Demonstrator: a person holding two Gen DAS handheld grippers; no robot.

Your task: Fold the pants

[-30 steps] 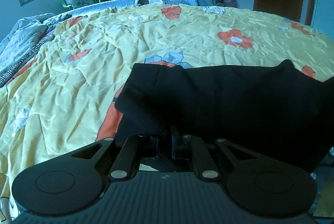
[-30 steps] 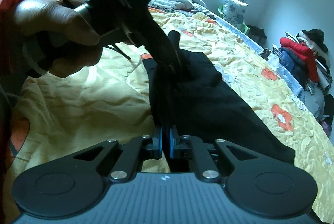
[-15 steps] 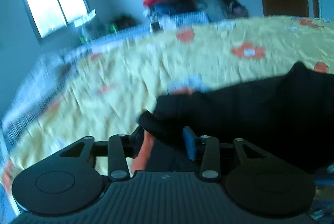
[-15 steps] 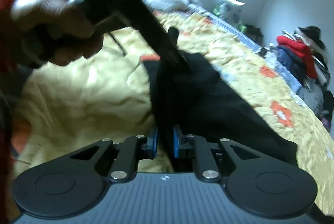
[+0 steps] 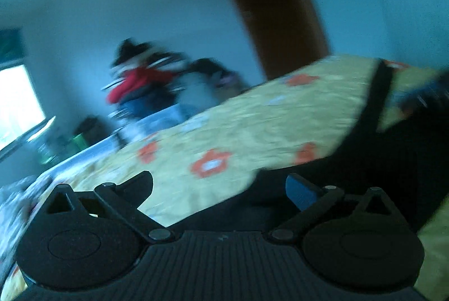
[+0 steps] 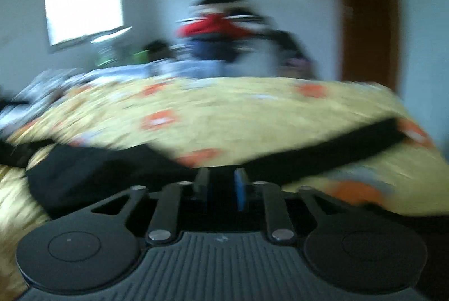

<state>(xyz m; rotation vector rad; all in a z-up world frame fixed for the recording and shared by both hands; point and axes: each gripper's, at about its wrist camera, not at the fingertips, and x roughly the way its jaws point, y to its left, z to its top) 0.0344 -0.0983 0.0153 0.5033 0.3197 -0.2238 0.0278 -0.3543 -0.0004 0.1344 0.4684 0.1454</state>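
Left wrist view, heavily motion-blurred: one wrinkled yellow bedspread with orange flowers (image 5: 247, 132) fills the middle ground. One pair of black fabric pants (image 5: 398, 160) lies on it at the right and lower right. A narrow strip of the pants runs up toward the far bed edge, while the bulk spreads toward me under the tool.

Right wrist view, also blurred: the same pants (image 6: 322, 152) lie on the bedspread (image 6: 252, 115) with their long axis across the frame, from a wider dark mass at lower left to a thin band rising right.

Beyond the bed I count one brown wooden door (image 5: 269, 6), one bright window (image 6: 84, 6) and one pile of mixed clothing with a red garment (image 6: 216, 25).

My left gripper (image 5: 221, 188) has just been opening; the jaws stand wide apart, nothing pinched. My right gripper (image 6: 223, 186) has just been opening too; the gap is narrow, dark cloth lies behind it, and I cannot tell whether the pads touch it.
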